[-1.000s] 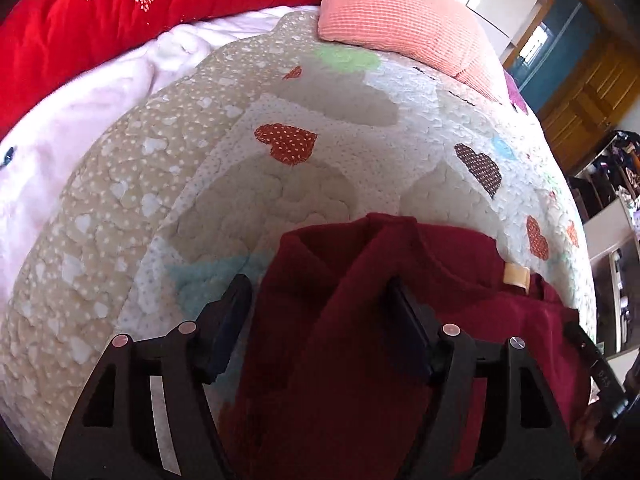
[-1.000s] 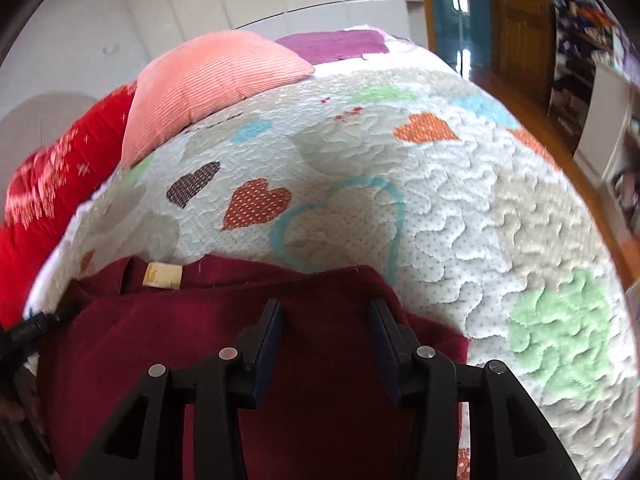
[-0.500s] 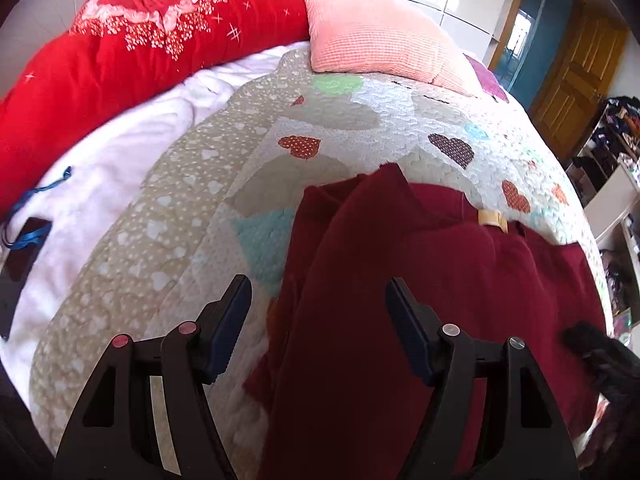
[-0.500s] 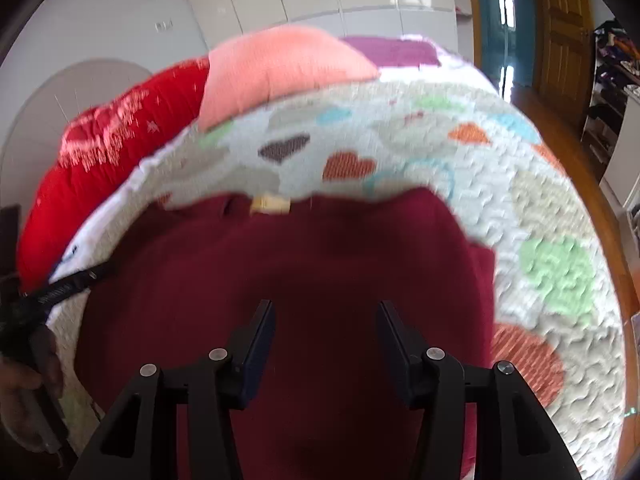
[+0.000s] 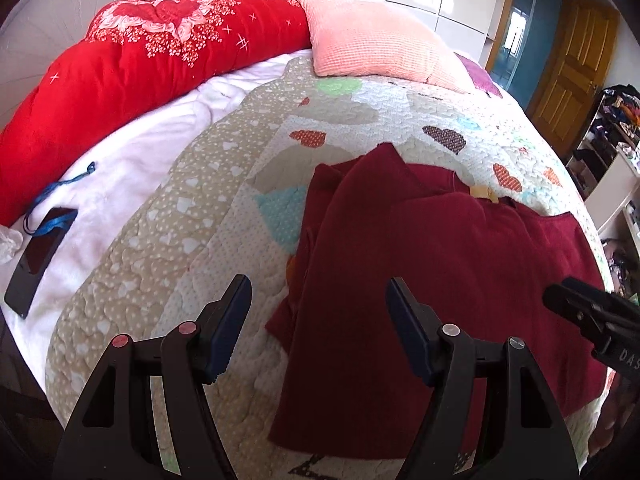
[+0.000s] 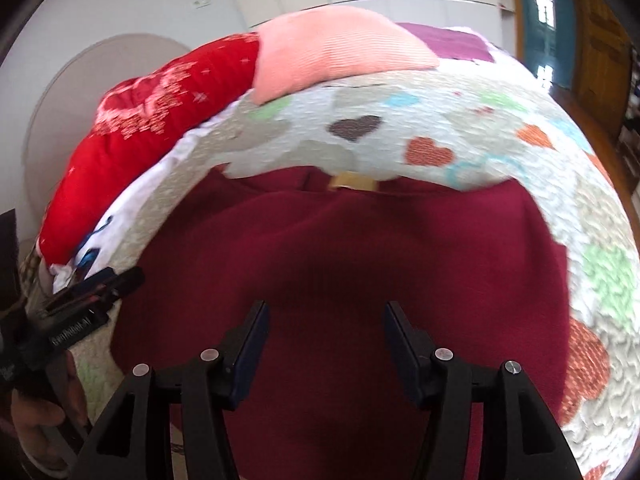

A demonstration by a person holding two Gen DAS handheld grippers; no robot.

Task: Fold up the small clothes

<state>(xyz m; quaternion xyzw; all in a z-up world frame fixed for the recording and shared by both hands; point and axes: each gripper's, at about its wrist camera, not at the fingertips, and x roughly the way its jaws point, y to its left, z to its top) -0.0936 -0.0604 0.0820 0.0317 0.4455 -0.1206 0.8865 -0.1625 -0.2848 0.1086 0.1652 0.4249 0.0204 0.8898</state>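
Note:
A dark red garment point(image 5: 440, 280) lies spread on the heart-patterned quilt point(image 5: 200, 208), with its left side folded over the middle and a tan neck label point(image 5: 484, 193) at its far edge. My left gripper point(image 5: 318, 320) is open and empty, held above the garment's left edge. My right gripper point(image 6: 324, 344) is open and empty above the middle of the garment point(image 6: 340, 264). The right gripper's tip shows at the right of the left wrist view point(image 5: 588, 316); the left gripper's tip shows at the left of the right wrist view point(image 6: 96, 284).
A red floral duvet point(image 5: 132, 68) and a pink pillow point(image 5: 376, 48) lie at the head of the bed. A dark phone with a blue strap point(image 5: 38, 256) rests on the white sheet at left. A wooden door point(image 5: 572, 76) and cluttered shelves point(image 5: 608, 140) stand at right.
Both grippers have pulled up and back from the garment, so more of the bed shows. Both jaws stay open. The garment lies still with its left side folded in.

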